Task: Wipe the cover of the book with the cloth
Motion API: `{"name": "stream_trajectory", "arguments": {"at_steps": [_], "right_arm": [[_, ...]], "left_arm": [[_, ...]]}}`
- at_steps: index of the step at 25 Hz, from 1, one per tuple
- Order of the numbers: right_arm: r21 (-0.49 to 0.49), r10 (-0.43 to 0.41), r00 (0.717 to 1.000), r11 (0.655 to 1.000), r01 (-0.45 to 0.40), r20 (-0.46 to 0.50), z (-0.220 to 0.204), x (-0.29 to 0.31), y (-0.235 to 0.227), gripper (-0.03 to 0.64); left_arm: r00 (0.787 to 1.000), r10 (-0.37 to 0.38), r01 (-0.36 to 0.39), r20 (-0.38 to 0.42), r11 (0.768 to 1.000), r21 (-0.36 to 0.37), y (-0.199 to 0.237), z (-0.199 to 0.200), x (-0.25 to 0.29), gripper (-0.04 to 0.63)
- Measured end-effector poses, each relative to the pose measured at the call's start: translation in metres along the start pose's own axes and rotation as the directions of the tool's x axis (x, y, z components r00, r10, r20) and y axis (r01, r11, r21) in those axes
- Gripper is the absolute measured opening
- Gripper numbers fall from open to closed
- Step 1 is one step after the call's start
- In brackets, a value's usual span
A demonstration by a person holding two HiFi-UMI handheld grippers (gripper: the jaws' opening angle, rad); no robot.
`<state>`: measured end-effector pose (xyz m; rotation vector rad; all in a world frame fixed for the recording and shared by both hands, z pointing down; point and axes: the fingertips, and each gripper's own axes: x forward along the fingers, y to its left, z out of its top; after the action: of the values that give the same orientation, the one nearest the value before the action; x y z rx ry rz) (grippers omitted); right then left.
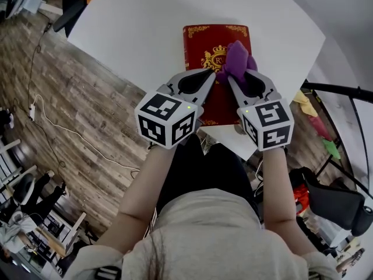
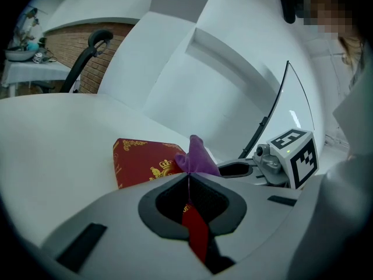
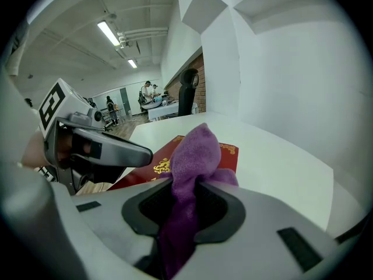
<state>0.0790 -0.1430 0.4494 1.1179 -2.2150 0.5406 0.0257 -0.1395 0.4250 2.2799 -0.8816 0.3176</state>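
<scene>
- Head view: a red book (image 1: 201, 39) with a gold crest lies flat on the white table (image 1: 145, 22), toward 12 o'clock from the person.
- A purple cloth (image 1: 236, 57) sits bunched on the cover, at 3 o'clock from the crest.
- The right gripper (image 1: 230, 77) reaches in from 5 o'clock, with its claw clamped on the cloth.
- The left gripper (image 1: 214, 74) comes from 7 o'clock, and its tips lie over the cover just beside the cloth.
- Left gripper view: the left gripper's (image 2: 189, 175) jaws are pressed together with nothing between the tips.
- The red cover shows through the opening behind the tips.
- The book (image 2: 140, 159) extends toward 10 o'clock, and the cloth (image 2: 198, 156) rises at 12 o'clock just past the tips.
- The right gripper (image 2: 230, 168) lies at 3 o'clock.
- Right gripper view: the right gripper (image 3: 195, 179) is closed on the cloth (image 3: 195, 153).
- The cloth bulges up past the tips and trails back through the jaw opening.
- The book (image 3: 227, 153) lies beneath and beyond the cloth, on the table (image 3: 268, 156).
- The left gripper (image 3: 143, 154) points in from 9 o'clock.
</scene>
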Motion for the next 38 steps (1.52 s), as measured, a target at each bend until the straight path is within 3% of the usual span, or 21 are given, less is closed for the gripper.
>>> {"name": "stream_trajectory", "arguments": {"at_steps": [17, 38], "right_arm": [[-0.013, 0.053, 0.998, 0.999, -0.053, 0.019, -0.029, -0.029, 0.028, 0.106], [0.049, 0.098, 0.994, 0.994, -0.099, 0.038, -0.061, -0.065, 0.054, 0.106]], "left_arm": [[1.000, 0.019, -0.019, 0.022, 1.000, -0.006, -0.038, -0.032, -0.025, 0.024], [0.999, 0.045, -0.045, 0.029, 0.999, 0.006, -0.077, -0.065, -0.050, 0.023]]}}
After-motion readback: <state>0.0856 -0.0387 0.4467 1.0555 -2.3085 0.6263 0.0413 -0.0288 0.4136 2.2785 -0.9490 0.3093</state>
